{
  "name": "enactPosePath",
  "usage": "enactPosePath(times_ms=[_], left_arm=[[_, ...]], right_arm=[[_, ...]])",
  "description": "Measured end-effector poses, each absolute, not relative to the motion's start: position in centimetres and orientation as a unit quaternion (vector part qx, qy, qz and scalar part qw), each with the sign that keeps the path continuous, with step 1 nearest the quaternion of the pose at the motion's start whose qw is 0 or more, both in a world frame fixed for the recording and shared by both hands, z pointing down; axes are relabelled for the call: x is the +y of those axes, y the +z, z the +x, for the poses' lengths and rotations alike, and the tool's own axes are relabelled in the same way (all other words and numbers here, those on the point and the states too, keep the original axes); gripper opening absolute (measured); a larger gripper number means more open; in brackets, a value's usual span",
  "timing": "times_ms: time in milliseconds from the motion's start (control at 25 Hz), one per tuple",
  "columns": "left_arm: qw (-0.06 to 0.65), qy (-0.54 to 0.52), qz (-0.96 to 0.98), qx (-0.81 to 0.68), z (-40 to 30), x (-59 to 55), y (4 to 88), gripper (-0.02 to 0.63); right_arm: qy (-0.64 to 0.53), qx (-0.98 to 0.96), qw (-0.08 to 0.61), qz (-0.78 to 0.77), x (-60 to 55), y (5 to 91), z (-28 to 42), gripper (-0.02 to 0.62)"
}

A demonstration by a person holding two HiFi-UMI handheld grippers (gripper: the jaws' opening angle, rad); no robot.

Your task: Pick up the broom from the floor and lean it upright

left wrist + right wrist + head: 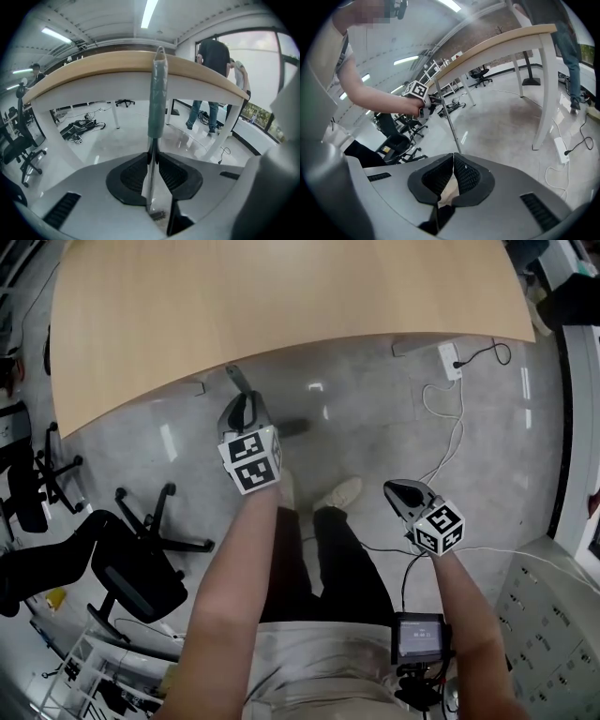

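The broom point(158, 98) stands close to upright, its bare metal pole clamped between the jaws of the left gripper point(153, 161), which press on it from both sides. The grey-green sleeve on the handle rises above the jaws and ends at the rim of the wooden table point(281, 296); whether the tip touches that rim cannot be told. In the right gripper view the pole runs from the left gripper down toward the floor point(375, 418), tilted a little, its lower end hidden behind the gripper's body. The right gripper point(451, 159) hangs well apart from the broom, to the person's right and lower in the head view, its jaw tips together with nothing between them. Open grey floor spreads under and in front of the table (the roomiest stretch lies between the two grippers). A white table leg point(546, 93) stands to the right, with a power strip point(450, 360) and a looping cable point(450, 442) near it. An office chair point(141, 573) sits at the left.
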State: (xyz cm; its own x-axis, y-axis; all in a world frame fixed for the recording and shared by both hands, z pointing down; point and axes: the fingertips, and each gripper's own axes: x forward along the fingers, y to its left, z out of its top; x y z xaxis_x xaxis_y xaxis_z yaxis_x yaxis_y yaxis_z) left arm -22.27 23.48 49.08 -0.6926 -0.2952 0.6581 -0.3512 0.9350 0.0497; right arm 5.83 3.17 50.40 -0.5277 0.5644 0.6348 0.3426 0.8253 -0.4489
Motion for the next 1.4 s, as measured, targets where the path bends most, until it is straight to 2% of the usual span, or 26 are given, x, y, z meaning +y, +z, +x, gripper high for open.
enactPosePath(times_ms=[360, 520, 720, 1240, 1400], left_arm=[[0.351, 0.036, 0.178, -0.919, -22.9, 23.0, 49.4, 0.090], [0.354, 0.044, 0.184, -0.916, -23.1, 22.8, 49.7, 0.133], [0.349, 0.060, 0.203, -0.913, -23.0, 22.7, 49.6, 0.150], [0.316, 0.097, 0.267, -0.905, -22.2, 22.0, 48.3, 0.161], [0.320, 0.095, 0.290, -0.897, -19.9, 23.8, 47.9, 0.161]], right_arm=[[0.143, -0.865, 0.411, -0.251, 2.9, 50.4, 5.6, 0.017], [0.144, -0.863, 0.415, -0.249, 2.4, 50.4, 5.5, 0.017], [0.145, -0.865, 0.416, -0.241, 2.2, 50.6, 5.6, 0.017], [0.140, -0.859, 0.432, -0.237, 4.5, 51.2, 6.6, 0.017], [0.133, -0.859, 0.432, -0.240, 5.1, 50.4, 7.0, 0.017]])
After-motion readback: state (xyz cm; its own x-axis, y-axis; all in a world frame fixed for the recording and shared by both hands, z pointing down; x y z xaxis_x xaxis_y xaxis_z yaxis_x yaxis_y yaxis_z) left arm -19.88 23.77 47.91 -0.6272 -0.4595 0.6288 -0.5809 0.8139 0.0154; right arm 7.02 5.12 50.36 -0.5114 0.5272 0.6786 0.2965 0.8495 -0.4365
